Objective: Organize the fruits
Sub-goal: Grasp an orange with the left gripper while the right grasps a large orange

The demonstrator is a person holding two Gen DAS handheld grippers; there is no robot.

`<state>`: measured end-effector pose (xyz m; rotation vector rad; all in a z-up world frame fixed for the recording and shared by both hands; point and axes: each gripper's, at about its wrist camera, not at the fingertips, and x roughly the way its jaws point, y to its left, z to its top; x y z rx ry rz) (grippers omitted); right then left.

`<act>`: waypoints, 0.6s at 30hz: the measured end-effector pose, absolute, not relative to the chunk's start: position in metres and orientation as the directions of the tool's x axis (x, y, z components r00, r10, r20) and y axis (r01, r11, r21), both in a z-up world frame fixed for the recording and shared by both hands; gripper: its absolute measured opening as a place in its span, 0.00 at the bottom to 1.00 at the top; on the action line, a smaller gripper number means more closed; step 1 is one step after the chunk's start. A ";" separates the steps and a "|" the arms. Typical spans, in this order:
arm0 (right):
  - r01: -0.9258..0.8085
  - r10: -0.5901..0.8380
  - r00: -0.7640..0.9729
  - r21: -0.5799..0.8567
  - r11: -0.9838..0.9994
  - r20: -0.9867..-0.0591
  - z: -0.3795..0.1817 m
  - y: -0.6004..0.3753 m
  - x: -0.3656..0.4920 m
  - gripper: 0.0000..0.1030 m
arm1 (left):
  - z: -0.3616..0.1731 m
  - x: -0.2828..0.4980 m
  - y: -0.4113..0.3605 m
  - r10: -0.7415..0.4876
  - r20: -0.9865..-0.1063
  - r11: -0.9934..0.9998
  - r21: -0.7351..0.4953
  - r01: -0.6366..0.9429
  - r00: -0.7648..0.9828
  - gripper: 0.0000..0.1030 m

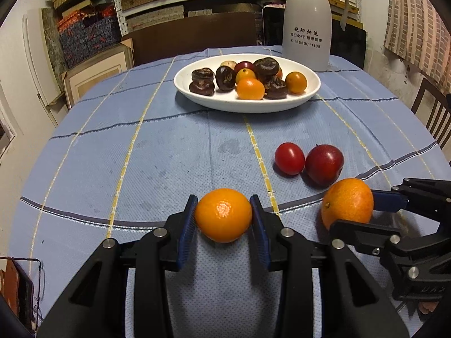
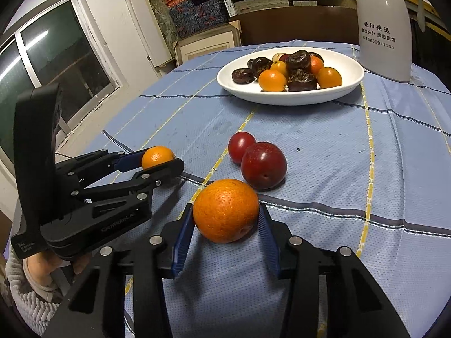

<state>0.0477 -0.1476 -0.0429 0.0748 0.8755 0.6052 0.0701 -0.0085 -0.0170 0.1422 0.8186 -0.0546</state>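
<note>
My left gripper [image 1: 223, 211] is shut on a small orange [image 1: 223, 214], its blue pads pressed on both sides; the same orange [image 2: 157, 156] shows at the left in the right wrist view. My right gripper [image 2: 226, 211] is shut on a larger, darker orange [image 2: 225, 209], seen also as the larger orange [image 1: 347, 201] at the right in the left wrist view. Both fruits sit low over the blue checked tablecloth [image 1: 169, 155]. Just beyond lie a cherry tomato [image 1: 289, 158] and a dark red plum [image 1: 324, 164], touching each other. A white plate [image 1: 197, 95] farther back holds several dark and orange fruits.
A white thermos jug [image 1: 307, 25] stands behind the plate on the right. Shelves with boxes fill the back wall. A wooden chair [image 1: 434, 112] stands at the table's right edge, a window [image 2: 56, 64] to the left. A hand in a grey sleeve [image 2: 33, 290] holds the left gripper.
</note>
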 end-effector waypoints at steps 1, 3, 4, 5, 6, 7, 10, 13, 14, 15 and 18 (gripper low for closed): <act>-0.465 0.527 0.489 0.303 0.832 -0.695 -0.042 -0.150 0.047 0.44 | -0.016 0.069 -0.008 0.008 -0.726 0.989 0.109 0.103 0.688 0.36; -0.463 0.526 0.498 0.302 0.834 -0.690 -0.041 -0.151 0.046 0.44 | -0.013 0.066 -0.010 0.013 -0.712 0.988 0.118 0.101 0.702 0.36; -0.462 0.525 0.504 0.300 0.834 -0.686 -0.040 -0.152 0.045 0.44 | -0.012 0.066 -0.009 0.014 -0.708 0.988 0.120 0.100 0.706 0.36; -0.462 0.525 0.507 0.299 0.835 -0.683 -0.039 -0.153 0.045 0.44 | -0.011 0.065 -0.010 0.017 -0.701 0.987 0.125 0.099 0.713 0.36; -0.462 0.525 0.511 0.298 0.836 -0.680 -0.038 -0.153 0.044 0.44 | -0.010 0.064 -0.010 0.019 -0.697 0.987 0.127 0.098 0.717 0.36; -0.461 0.524 0.516 0.296 0.837 -0.678 -0.037 -0.154 0.044 0.44 | -0.009 0.063 -0.011 0.019 -0.694 0.987 0.129 0.098 0.720 0.36; -0.458 0.523 0.525 0.295 0.839 -0.671 -0.035 -0.156 0.042 0.44 | -0.006 0.061 -0.011 0.016 -0.684 0.987 0.128 0.098 0.729 0.36; -0.454 0.522 0.536 0.295 0.841 -0.663 -0.033 -0.158 0.040 0.44 | -0.004 0.060 -0.011 0.020 -0.675 0.986 0.134 0.096 0.737 0.36; -0.453 0.522 0.539 0.295 0.841 -0.661 -0.033 -0.159 0.040 0.44 | -0.003 0.058 -0.012 0.021 -0.671 0.986 0.137 0.096 0.741 0.36; -0.452 0.522 0.542 0.296 0.842 -0.659 -0.032 -0.160 0.040 0.44 | -0.003 0.058 -0.012 0.021 -0.667 0.986 0.139 0.096 0.744 0.36; -0.444 0.520 0.555 0.297 0.845 -0.649 -0.030 -0.163 0.039 0.44 | 0.000 0.056 -0.013 0.023 -0.655 0.985 0.145 0.096 0.755 0.36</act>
